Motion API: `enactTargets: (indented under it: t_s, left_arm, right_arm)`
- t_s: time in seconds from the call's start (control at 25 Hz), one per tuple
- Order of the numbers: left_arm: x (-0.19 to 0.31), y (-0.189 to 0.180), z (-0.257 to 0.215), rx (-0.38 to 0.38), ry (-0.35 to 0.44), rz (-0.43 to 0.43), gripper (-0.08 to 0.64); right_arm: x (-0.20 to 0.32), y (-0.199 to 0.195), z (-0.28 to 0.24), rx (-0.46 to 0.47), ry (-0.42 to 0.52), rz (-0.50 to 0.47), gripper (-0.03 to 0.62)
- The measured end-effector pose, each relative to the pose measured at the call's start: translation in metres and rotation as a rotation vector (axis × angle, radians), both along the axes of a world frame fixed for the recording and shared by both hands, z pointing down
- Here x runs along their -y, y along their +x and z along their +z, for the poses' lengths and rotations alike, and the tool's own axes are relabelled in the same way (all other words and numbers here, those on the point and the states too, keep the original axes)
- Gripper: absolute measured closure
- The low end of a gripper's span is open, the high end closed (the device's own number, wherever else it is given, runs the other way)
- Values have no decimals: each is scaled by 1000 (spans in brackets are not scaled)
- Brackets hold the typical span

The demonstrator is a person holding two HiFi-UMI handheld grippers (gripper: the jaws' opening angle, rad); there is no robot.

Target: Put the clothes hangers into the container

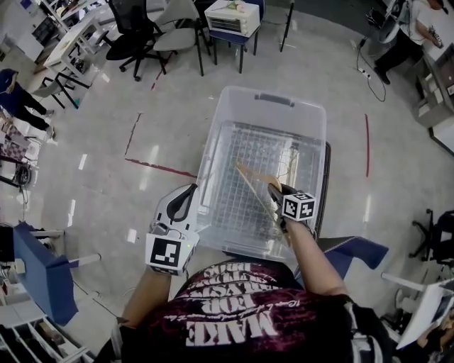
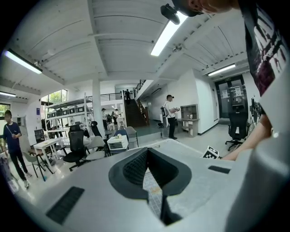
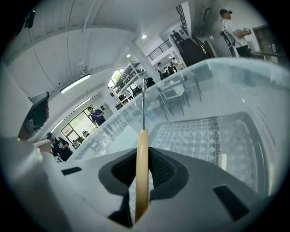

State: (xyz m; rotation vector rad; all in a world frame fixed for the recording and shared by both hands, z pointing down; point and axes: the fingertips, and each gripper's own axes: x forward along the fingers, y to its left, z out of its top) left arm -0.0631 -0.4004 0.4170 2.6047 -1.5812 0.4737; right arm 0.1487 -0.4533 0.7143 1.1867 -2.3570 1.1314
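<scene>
A clear plastic container [image 1: 215,145] with a grid-patterned floor stands in front of me in the head view. Over its near right part, my right gripper [image 1: 275,191] is shut on a pale wooden hanger [image 1: 253,190], whose arms reach out over the container floor. In the right gripper view the hanger's wooden bar [image 3: 142,172] stands on edge between the pads of that gripper [image 3: 142,156], its metal hook [image 3: 143,102] pointing up, with the container [image 3: 235,86] beyond. My left gripper [image 1: 186,197] hangs at the container's near left wall, shut and empty [image 2: 147,156].
The container rests on a dark stand [image 1: 324,205]. Red tape lines [image 1: 159,168] mark the floor. Office chairs [image 1: 138,32] and a white box on a blue chair [image 1: 232,18] stand behind. A blue panel [image 1: 42,273] is at my left. People stand at the room's edges.
</scene>
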Motion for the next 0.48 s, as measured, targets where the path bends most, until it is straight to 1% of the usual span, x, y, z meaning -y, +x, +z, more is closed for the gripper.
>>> enactTargets:
  t_s: [0.16,0.24,0.36,0.44,0.48]
  left_arm:
    - [-6,4,7,8,-26,-8,555]
    - [-5,5,7,14,-30,-7,555]
    - [-4,1,7,26,-41,-29,555]
    - [-6,-5,11,39,-50,-55,555]
    - [-8,-7,12,43,-53,-62,555]
  right_arm:
    - [-11,-3,57,23,-143,7,531]
    - [-11,-2,75,46,-172,5,531]
    - [-5,-5,87,123,-208,32,528]
    - [-3,-1,101,131,-245,70,518]
    - [-3,1,109,116,-262,90,511]
